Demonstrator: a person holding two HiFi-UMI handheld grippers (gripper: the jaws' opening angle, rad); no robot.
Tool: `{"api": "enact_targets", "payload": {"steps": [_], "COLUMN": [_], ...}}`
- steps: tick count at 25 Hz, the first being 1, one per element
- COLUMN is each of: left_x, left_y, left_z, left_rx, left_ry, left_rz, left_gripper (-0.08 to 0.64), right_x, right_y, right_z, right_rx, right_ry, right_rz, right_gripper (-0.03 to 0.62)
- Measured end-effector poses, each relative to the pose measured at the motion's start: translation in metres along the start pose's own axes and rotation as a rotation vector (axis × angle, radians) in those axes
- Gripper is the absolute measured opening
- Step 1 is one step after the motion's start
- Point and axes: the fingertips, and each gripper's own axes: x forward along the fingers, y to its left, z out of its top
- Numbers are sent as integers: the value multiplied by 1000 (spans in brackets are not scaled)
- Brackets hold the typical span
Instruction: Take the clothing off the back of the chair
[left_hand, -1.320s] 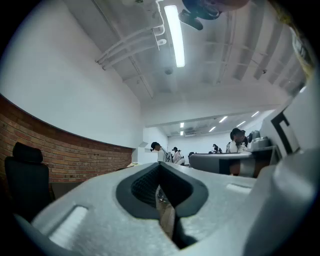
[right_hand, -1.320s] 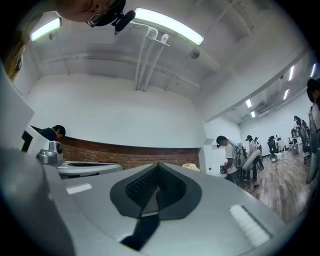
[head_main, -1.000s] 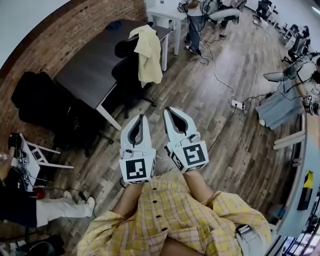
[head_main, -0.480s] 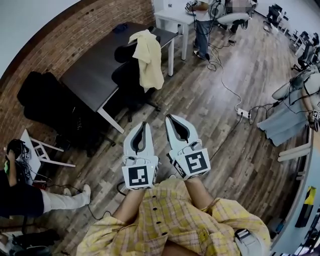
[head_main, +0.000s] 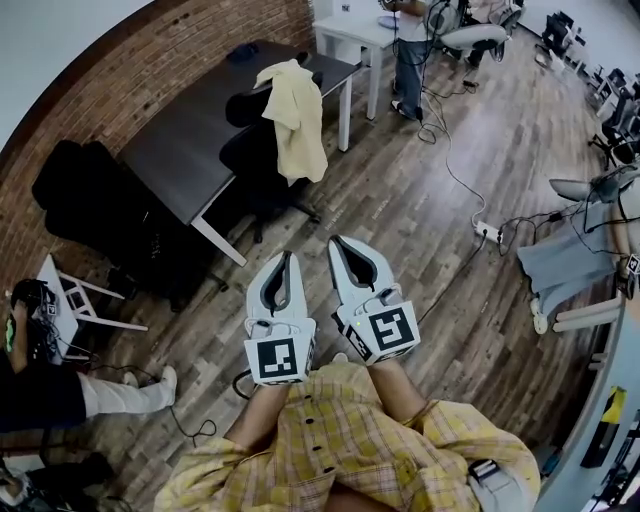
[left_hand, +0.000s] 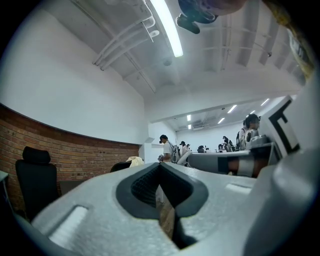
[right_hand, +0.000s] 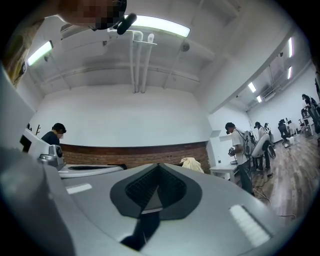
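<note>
While the yellow clothing hangs over the chair back at the dark worktop, well apart from both claws | left claw: clenched, empty | right claw: clenched, empty | judged reason: carried side by side for the approach, nothing within reach.

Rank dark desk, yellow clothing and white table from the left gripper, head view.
1. Dark desk, its near corner ahead-left of the left gripper.
2. Yellow clothing, on the chair back beyond.
3. White table, farthest, top.
</note>
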Motion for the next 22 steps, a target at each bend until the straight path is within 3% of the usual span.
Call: {"api": "enact_targets", "payload": {"steps": [12,22], "left_x": [72,157], "left_y": [41,93], "left_z": [-9,-4], "left_rx": [-42,-43], "left_ry": [-18,-23], "left_rz": [-6,-60], "left_gripper": [1,0], "right_x": [78,173], "right_y": [-31,-60], "right_z": [-14,-4], "right_rx": [-9,-16], "right_ry": [27,18], "right_rz": [-2,-37], "right_gripper": [2,0]}}
